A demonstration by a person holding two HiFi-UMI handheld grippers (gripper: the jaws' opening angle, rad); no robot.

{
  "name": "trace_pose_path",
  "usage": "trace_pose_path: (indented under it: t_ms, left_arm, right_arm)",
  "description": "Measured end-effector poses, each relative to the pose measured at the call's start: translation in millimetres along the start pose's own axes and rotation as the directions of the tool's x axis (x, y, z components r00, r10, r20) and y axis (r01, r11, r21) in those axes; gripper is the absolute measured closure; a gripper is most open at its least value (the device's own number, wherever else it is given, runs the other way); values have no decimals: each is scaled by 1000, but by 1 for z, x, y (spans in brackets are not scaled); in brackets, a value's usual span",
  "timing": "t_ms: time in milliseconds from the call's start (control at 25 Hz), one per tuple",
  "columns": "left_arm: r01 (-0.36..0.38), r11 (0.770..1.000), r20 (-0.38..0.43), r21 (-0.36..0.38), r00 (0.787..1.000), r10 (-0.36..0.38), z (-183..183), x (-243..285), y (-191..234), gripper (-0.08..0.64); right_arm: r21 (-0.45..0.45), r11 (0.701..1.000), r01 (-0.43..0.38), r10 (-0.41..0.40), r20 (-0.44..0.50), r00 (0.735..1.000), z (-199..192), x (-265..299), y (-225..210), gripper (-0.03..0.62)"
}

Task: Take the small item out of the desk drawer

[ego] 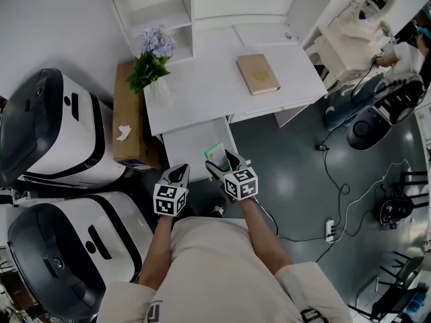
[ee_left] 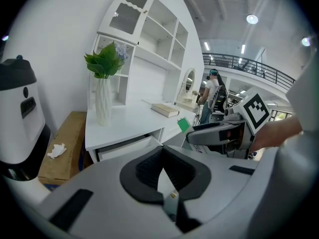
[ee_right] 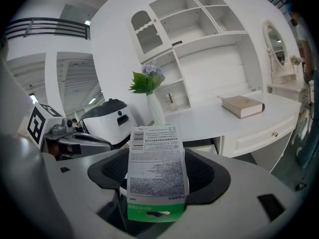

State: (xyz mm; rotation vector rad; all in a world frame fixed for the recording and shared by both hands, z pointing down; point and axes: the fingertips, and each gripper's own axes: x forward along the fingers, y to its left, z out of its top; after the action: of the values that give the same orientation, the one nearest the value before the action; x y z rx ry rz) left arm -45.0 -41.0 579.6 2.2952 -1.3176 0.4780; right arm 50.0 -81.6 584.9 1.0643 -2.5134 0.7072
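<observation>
White worktop [ego: 202, 93] is carrying a tan book [ego: 257, 73] and a vase of flowers [ego: 153, 59], with its drawer [ego: 192, 145] standing open at the front and a cardboard box [ego: 128, 113] lying beside it on the left. The right gripper [ego: 225, 167] is pinching a green-and-white packet [ee_right: 156, 171] upright between its jaws at the drawer's near end, while the left gripper [ego: 176, 175] is hanging just beside it, jaws pressed together on nothing. Grey floor [ego: 289, 160] is stretching away to the right, with cables [ego: 337, 184] trailing across it.
</observation>
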Motion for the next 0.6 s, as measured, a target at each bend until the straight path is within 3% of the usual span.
trace_pose_path:
  t_ms: [600]
  left_arm:
    - [0,1000,8,3,1000,0,3,5,-2,545]
  right_arm:
    - [7,1000,16,-16,8,1000,2,-4,-10,225]
